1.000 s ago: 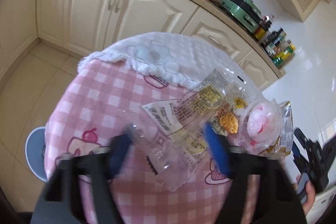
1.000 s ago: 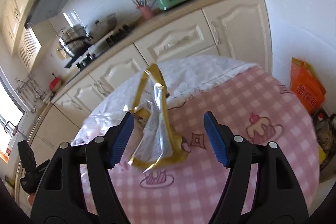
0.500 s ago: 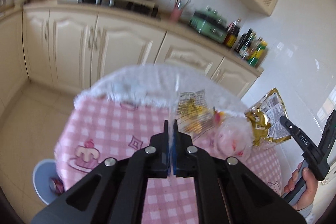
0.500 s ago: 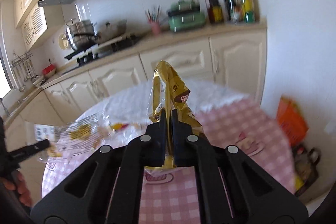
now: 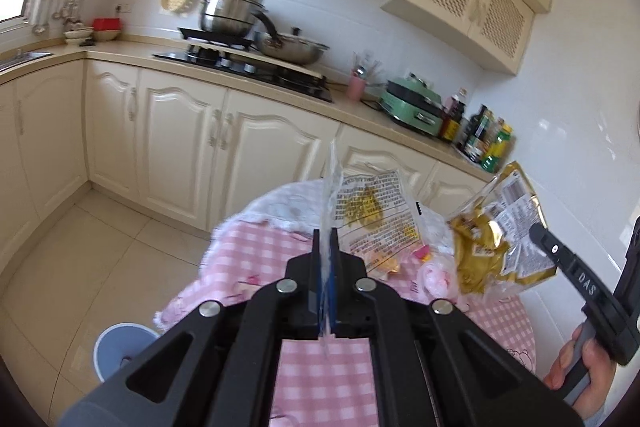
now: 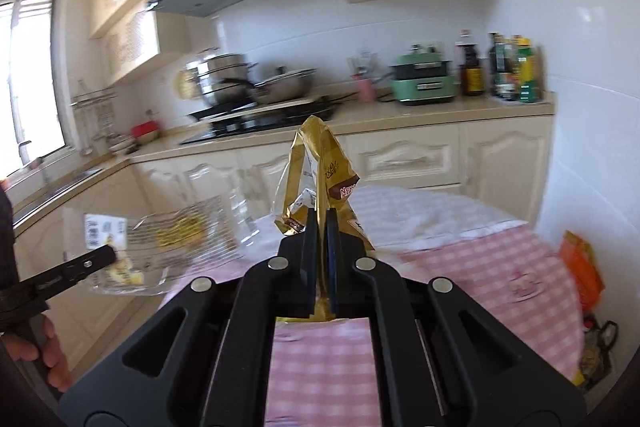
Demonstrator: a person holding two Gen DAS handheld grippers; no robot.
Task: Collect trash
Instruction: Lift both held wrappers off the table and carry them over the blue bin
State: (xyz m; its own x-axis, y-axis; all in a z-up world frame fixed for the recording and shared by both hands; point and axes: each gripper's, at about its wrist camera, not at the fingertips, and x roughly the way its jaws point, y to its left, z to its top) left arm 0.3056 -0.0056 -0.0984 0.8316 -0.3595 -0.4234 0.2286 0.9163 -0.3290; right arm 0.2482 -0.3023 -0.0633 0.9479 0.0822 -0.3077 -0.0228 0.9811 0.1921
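Above the round desk (image 5: 328,379), pink-check cloth with a white lace cover at the far side:

1. Blue bin (image 5: 120,347), on the floor tiles at the desk's left edge, partly hidden by the gripper body. Judged the drop point; both loads need carrying out over the rim before release.

2. Gold foil snack bag (image 6: 320,163), crumpled, held upright and clear of the desk. Right hand-held gripper (image 6: 320,227) is pressed together on its lower fold. Judged stiff enough to stay put if the squeeze is kept even.

3. Clear printed wrapper (image 5: 368,215), yellow graphics, raised off the desk. Left hand-held gripper (image 5: 328,247) is pinched tight on a thin edge only. Slippery film, so slow travel is advised and no swinging.

4. Small pink and yellow scraps (image 5: 434,273), lying on the desk between the two held items. Not yet collected; a second pass is likely needed.
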